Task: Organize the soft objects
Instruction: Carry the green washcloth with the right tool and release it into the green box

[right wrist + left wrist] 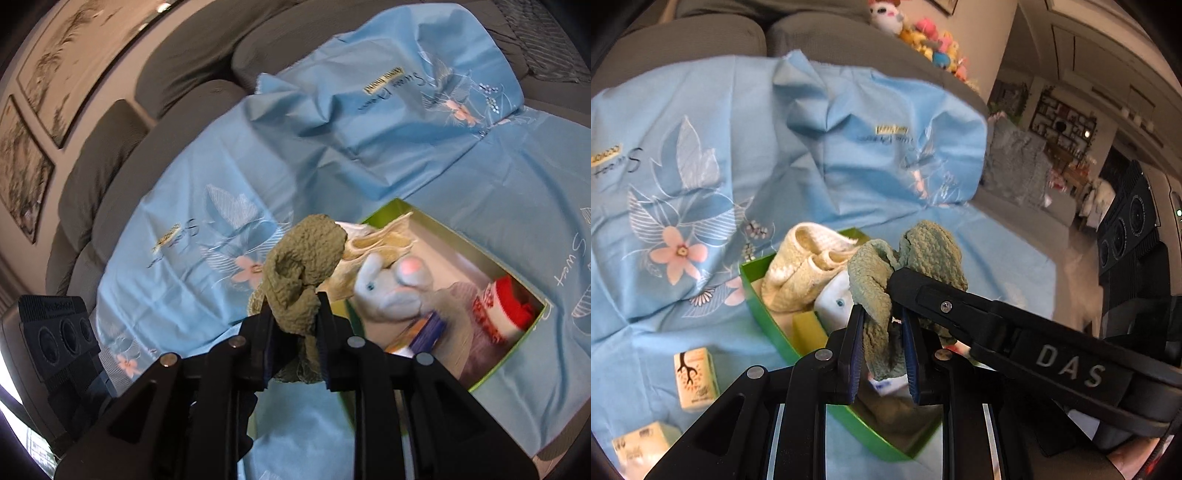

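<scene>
**Two claws carry one green cloth above the storage box.**
The left claw [882, 354] and the right claw [295, 343] are each clenched on an end of the same green terry cloth [923, 254], which bunches between them at frame centre in both wrist views; sharing the grip probably keeps the limp fabric from trailing. Directly behind it sits the green box [753, 291], resting on a blue floral sheet [701, 129] spread over a grey sofa [177, 62]. The box already holds cream knitted booties [801, 266], a grey plush rabbit [391, 291] and a red-and-white knit item [498, 314], suggesting the cloth goes there next. Two small cartons [696, 380] lie on the sheet at lower left of the left wrist view.
</scene>
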